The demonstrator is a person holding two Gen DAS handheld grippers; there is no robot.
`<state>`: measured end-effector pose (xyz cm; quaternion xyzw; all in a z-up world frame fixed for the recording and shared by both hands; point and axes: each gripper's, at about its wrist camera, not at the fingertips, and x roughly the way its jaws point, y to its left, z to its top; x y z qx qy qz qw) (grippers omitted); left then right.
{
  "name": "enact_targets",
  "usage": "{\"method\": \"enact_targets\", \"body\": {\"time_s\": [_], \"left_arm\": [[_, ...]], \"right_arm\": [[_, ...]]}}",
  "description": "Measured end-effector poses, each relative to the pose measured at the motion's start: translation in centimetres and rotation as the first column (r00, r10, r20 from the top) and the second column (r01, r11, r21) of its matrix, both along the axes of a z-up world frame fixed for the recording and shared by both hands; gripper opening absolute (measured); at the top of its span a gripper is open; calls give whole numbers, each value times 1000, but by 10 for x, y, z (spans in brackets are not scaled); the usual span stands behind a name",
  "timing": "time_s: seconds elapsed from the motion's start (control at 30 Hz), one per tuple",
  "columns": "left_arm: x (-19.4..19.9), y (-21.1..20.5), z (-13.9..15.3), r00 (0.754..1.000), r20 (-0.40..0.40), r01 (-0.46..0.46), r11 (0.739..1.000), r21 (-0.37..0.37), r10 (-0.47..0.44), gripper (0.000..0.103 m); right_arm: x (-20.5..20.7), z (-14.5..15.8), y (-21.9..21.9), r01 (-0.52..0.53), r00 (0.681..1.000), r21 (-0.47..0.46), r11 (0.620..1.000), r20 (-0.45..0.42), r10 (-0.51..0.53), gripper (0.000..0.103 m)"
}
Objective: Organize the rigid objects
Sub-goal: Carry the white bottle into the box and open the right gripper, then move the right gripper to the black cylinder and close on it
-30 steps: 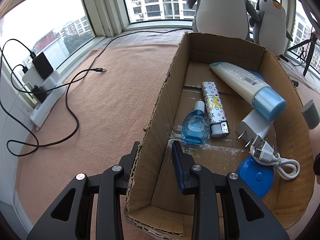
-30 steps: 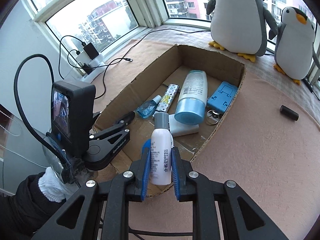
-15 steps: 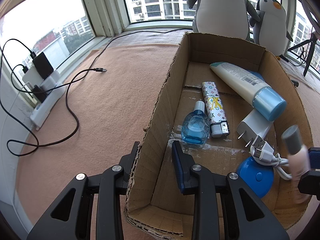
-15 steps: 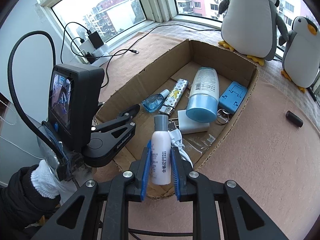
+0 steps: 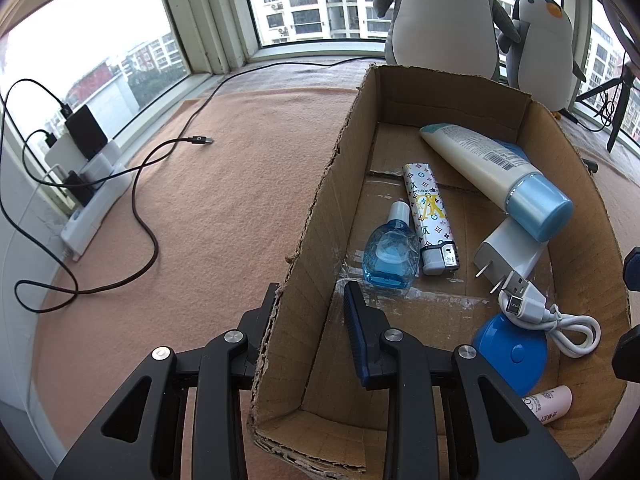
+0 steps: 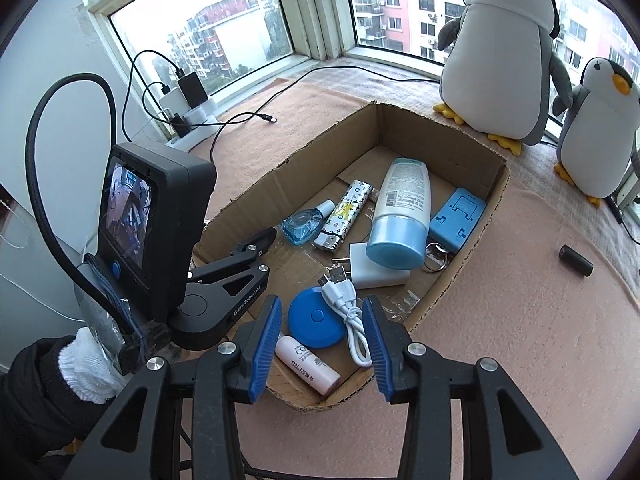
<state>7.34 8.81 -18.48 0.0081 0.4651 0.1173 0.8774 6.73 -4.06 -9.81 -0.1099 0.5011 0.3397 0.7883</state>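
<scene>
The small white bottle [image 6: 307, 365] has been released and now lies in the cardboard box [image 6: 472, 152] at 6 o'clock, beside the blue disc [image 6: 316, 317]. The right gripper [image 6: 320, 346] is spread apart above it. The left gripper [image 5: 310, 320] is clamped on the box wall. The bottle is judged light, stiff and smooth, best held at mid-body.

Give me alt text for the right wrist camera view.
The open right gripper hovers over a cardboard box, above a small white bottle lying inside. The box also holds a blue disc, white cable, charger and lotion tube.
</scene>
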Motion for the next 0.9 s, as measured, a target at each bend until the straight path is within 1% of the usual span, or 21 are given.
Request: {"method": "enact_targets", "body": {"time_s": [0.3,0.43,0.6,0.67,0.73,0.87,0.9], "left_arm": [[0,1,0,1000,-1,1,1000,4,-1,28],[-1,2,1,1000,-3,2,1000,7,-2,28],[-1,2,1,1000,-4,1,1000,8,-1,28],[-1,2,1,1000,-4,0,1000,8,0,28],[-1,2,1,1000,-5,0,1000,9,0,28],[-1,3,1,1000,-5,1,1000,9,-1,28],[-1,3,1,1000,-5,0,1000,9,0,28]], "right_arm": [[5,5,-6,13,999,-2,1000,30,-13,38],[11,6,-14,28,999,-3,1000,46,-28,43],[25,5,-30,60,997,-19,998,58,-59,43],[31,4,-39,77,995,-23,997,62,-76,47],[38,2,-50,105,992,-21,994,69,-103,55],[57,-3,-78,190,978,-33,981,96,-186,57],[62,-5,-85,212,973,-33,977,99,-208,62]]}}
